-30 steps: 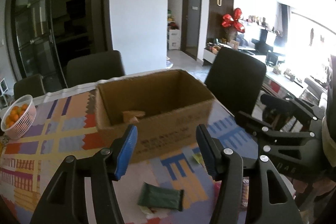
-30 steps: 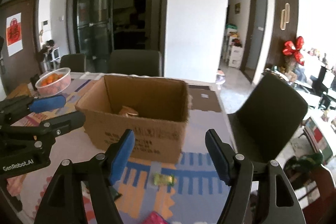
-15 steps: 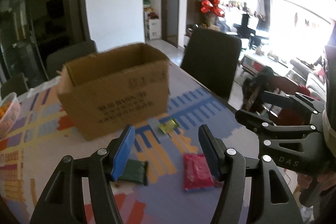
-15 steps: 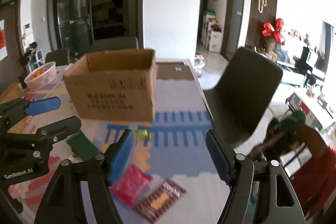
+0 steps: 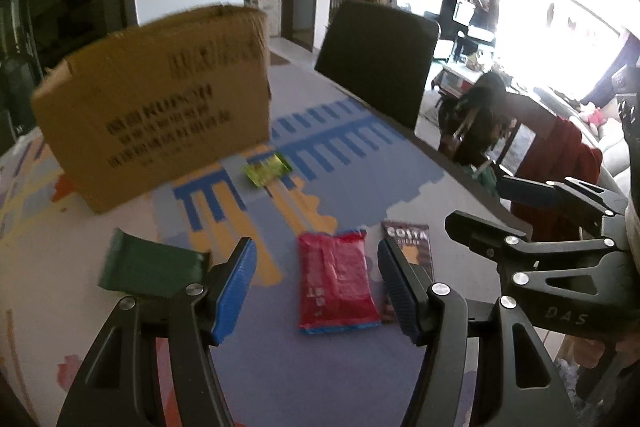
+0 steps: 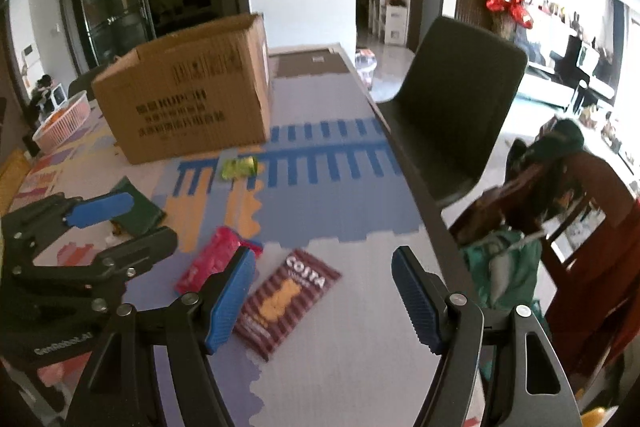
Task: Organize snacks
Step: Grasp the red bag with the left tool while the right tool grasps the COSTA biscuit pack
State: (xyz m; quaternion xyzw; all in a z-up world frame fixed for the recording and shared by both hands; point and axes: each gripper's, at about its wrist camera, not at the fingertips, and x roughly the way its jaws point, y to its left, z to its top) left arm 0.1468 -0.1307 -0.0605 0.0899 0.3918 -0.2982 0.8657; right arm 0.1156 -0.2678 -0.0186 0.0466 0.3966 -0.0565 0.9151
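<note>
- Snacks lie loose on the worktop, presumably awaiting the cardboard box [image 5: 160,107] beyond both tools.
- Left tool [image 5: 316,283]: jaws part-open, empty, framing the red packet [image 5: 336,287], likely its pick; green packet [image 5: 152,267] just left.
- Right tool [image 6: 324,299]: part-open, empty, over the Costa packet [image 6: 288,299].
</note>
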